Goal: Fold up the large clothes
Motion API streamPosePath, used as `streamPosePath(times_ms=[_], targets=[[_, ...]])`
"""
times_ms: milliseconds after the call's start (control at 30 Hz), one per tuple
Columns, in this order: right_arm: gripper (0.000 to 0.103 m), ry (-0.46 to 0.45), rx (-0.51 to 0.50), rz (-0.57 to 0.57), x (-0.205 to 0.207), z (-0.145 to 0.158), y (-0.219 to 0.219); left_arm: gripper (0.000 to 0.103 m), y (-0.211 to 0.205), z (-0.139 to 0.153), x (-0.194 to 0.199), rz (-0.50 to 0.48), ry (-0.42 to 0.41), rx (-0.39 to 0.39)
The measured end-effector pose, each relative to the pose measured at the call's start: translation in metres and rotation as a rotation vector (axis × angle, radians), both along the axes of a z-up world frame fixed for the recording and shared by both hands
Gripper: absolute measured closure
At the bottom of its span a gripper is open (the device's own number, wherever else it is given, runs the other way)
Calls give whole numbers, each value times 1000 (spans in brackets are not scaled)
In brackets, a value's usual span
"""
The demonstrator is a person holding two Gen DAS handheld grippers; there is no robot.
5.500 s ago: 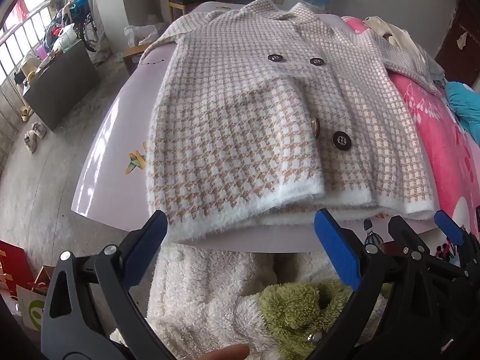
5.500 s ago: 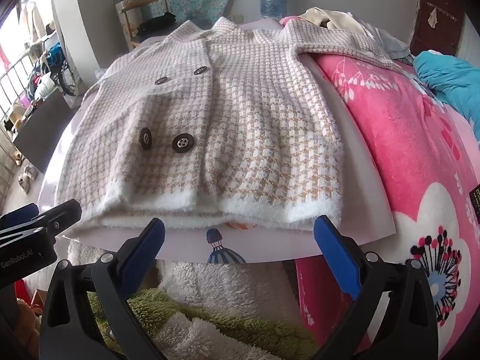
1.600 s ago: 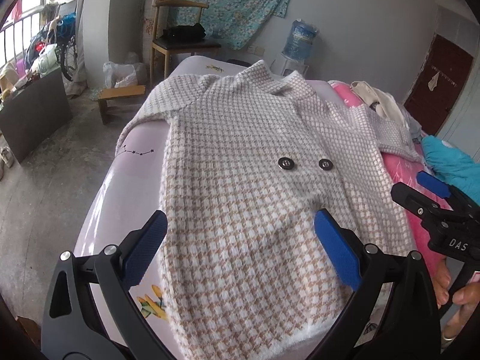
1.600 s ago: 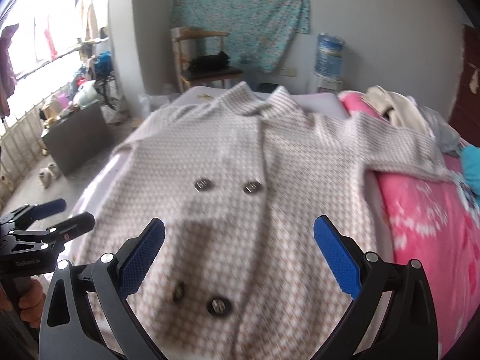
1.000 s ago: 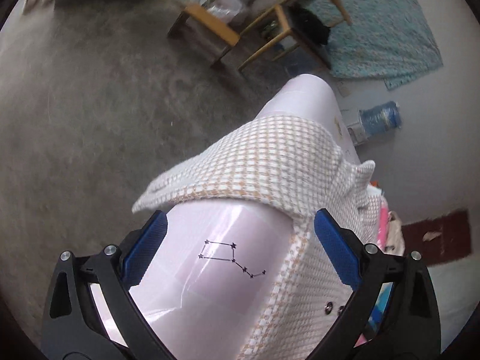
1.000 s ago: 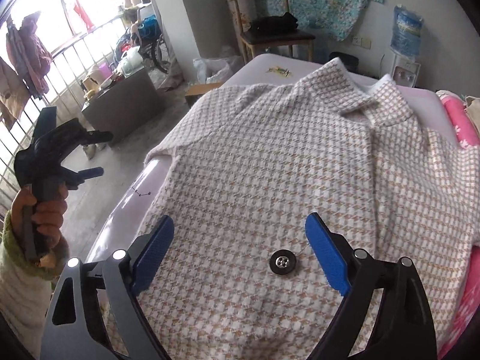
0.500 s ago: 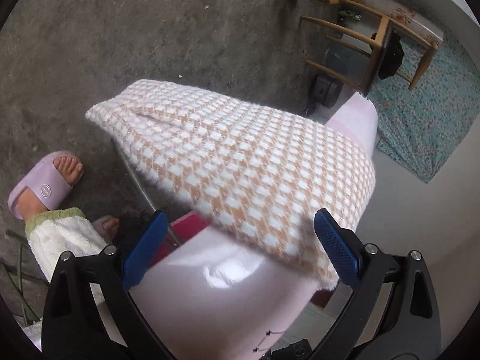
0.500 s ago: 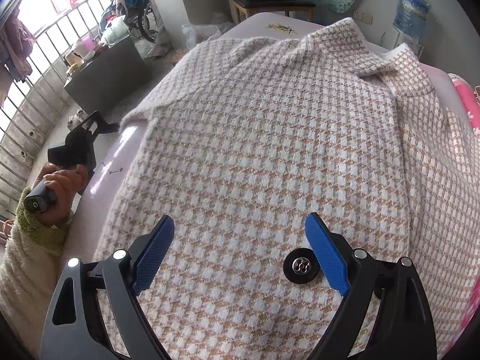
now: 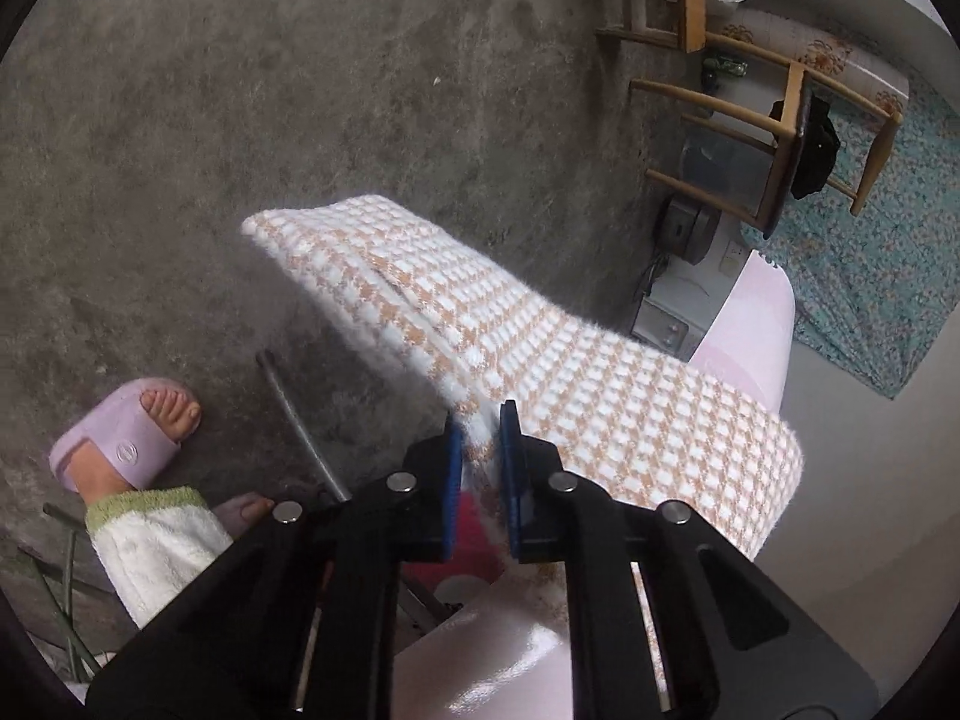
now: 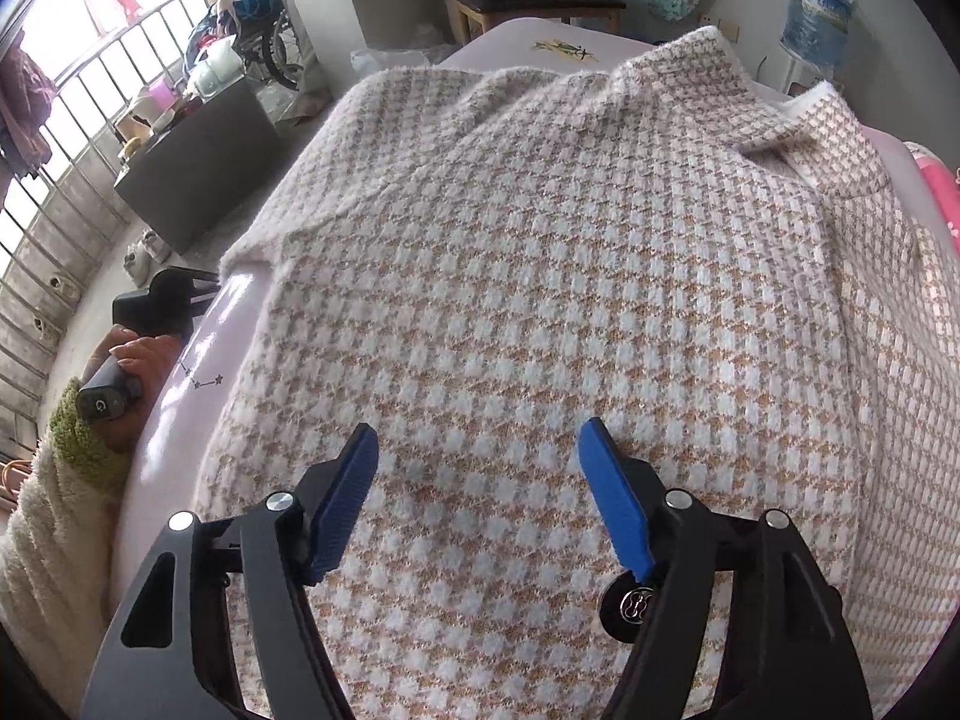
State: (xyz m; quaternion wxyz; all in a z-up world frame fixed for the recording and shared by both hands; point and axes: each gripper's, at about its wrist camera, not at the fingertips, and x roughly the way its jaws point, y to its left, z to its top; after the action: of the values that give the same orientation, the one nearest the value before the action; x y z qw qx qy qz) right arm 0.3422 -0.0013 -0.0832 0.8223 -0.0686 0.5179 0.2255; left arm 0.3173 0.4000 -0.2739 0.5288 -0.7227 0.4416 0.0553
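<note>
Two claws are at work on one houndstooth coat point(image 10: 540, 300), which lies face up and spread flat across a pale pink surface point(image 10: 180, 396) with its collar at the far end. The left claw point(image 9: 477, 456) has just been closing, and its blue pads now pinch the fluffy edge of the sleeve point(image 9: 456, 312) that hangs over the side of the surface above the concrete floor point(image 9: 240, 90). Gripping the sleeve partway along, not at the cuff, probably gives enough hold to lift the whole limp length and swing it back over the body of the coat, which is likely the first fold.

The right claw point(image 10: 477, 492) points steeply down over the coat's front, its pads partly spread; they too have just been closing, but nothing is clamped between them, only the flat knit lying beneath. One dark button point(image 10: 627, 606) sits just under the right-hand finger. Holding this claw low over the chest looks meant to pin or steady the body, so the garment does not slide toward the edge when the sleeve is pulled.

In the right wrist view the person's hand point(image 10: 141, 360) grips the left tool's handle beside the surface, a fuzzy cream sleeve with a green cuff point(image 10: 78, 438) at the wrist. A slippered foot point(image 9: 129, 432) stands on the floor below.
</note>
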Motion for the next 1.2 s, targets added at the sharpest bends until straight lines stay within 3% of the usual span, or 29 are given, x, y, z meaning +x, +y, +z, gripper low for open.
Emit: streamPosePath(times_ms=[167, 267, 333, 433, 533, 600, 667, 733, 900, 933, 967, 1033, 1100, 1200], targets=[[41, -40, 33, -26, 0, 15, -18, 97, 20, 64, 8, -10, -30, 252], [41, -60, 50, -41, 2, 28, -36, 98, 22, 119, 11, -13, -52, 459], [41, -71, 61, -55, -1, 33, -47, 98, 12, 171, 13, -29, -93, 645], [41, -90, 80, -87, -9, 43, -68, 98, -28, 259, 15, -82, -207, 948], [41, -111, 98, -127, -18, 54, -90, 98, -106, 341, 13, -192, -385, 1232], [42, -128, 108, -161, -23, 62, -109, 98, -162, 375, 11, -293, -496, 1316], [41, -144, 113, -196, -30, 68, -131, 98, -214, 395, 12, -404, -588, 1342], [41, -156, 115, -230, -38, 72, -152, 98, -266, 397, 10, -536, -653, 1341], [41, -162, 96, -313, -63, 76, -206, 93, -346, 350, 9, -799, -679, 1247], [41, -153, 86, -328, -68, 73, -217, 81, -359, 335, 8, -842, -667, 1233], [41, -142, 79, -340, -71, 71, -227, 61, -368, 318, 7, -876, -654, 1211], [41, -118, 69, -355, -76, 67, -244, 44, -377, 292, 0, -920, -630, 1181], [41, -99, 50, -358, -79, 65, -258, 44, -375, 267, -12, -954, -584, 1150], [41, -91, 58, -354, -77, 66, -269, 42, -360, 259, -25, -933, -562, 1116]])
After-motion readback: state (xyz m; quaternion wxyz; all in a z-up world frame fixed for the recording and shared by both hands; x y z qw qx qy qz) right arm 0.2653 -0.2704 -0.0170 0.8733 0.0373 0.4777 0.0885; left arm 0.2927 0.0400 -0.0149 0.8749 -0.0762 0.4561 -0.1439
